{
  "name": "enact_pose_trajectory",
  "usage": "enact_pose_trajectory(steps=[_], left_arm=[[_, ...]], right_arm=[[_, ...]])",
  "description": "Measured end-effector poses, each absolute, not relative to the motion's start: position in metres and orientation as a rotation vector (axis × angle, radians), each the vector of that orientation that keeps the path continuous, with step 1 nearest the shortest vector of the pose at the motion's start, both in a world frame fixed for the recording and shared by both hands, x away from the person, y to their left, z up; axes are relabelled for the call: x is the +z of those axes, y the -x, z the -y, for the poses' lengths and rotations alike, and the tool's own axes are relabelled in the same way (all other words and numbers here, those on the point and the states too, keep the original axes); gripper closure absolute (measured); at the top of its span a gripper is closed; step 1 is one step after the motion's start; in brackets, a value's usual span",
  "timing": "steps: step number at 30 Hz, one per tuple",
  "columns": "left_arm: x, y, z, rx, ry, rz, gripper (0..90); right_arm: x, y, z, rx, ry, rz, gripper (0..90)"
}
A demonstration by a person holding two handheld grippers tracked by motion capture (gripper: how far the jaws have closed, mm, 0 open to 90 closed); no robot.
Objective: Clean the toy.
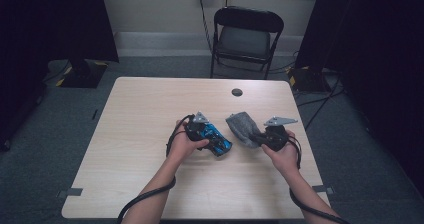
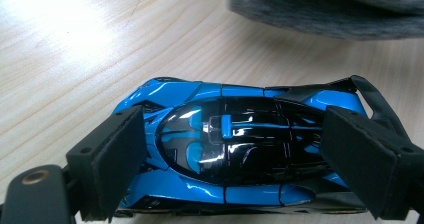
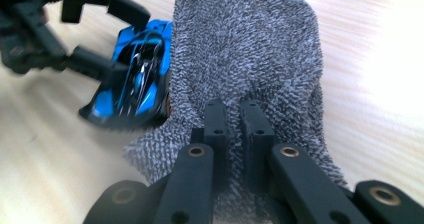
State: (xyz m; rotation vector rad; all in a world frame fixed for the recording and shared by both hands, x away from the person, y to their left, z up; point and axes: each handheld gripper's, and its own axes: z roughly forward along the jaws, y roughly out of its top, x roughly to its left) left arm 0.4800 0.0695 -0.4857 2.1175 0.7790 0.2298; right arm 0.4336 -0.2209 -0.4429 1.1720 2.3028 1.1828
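A blue and black toy car [image 2: 225,149] rests on the wooden table [image 1: 140,134]. My left gripper [image 2: 235,159] is shut on it, one pad [image 2: 117,159] pressing on its nose and the other on its tail. In the high view the car [image 1: 222,144] sticks out to the right of the left gripper [image 1: 209,135]. Just right of the car hangs a grey terry cloth [image 3: 245,59], also seen as the cloth [image 1: 241,124] in the high view. My right gripper [image 3: 235,116] is shut on the cloth's near edge, and the right gripper [image 1: 260,138] holds that edge a little off the table.
A round cable hole [image 1: 237,92] sits near the table's far edge. Behind the table stands a black folding chair [image 1: 247,34]. Dark curtains hang at both sides, and cables trail from both grippers over the near edge.
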Motion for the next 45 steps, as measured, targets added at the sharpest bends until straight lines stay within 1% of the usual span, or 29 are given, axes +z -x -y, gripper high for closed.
enact_pose_trajectory(steps=[14, 26, 33, 45], left_arm=[[-0.486, -0.480, -0.070, 0.231, -2.118, -0.777, 11.4], [-0.486, -0.480, -0.070, 0.232, -2.116, -0.779, 11.4], [-0.486, -0.480, -0.070, 0.230, -2.116, -0.779, 11.4], [-0.486, -0.481, -0.071, 0.228, -2.117, -0.775, 11.4]], right_arm=[[-0.455, -0.476, 0.182, 1.081, -1.245, -2.295, 83.8], [-0.483, -0.483, 0.152, 1.064, -1.189, -2.379, 83.7], [-0.484, -0.484, 0.154, 1.065, -1.072, -2.437, 83.6], [-0.485, -0.479, 0.164, 1.096, -1.035, -2.468, 83.6]])
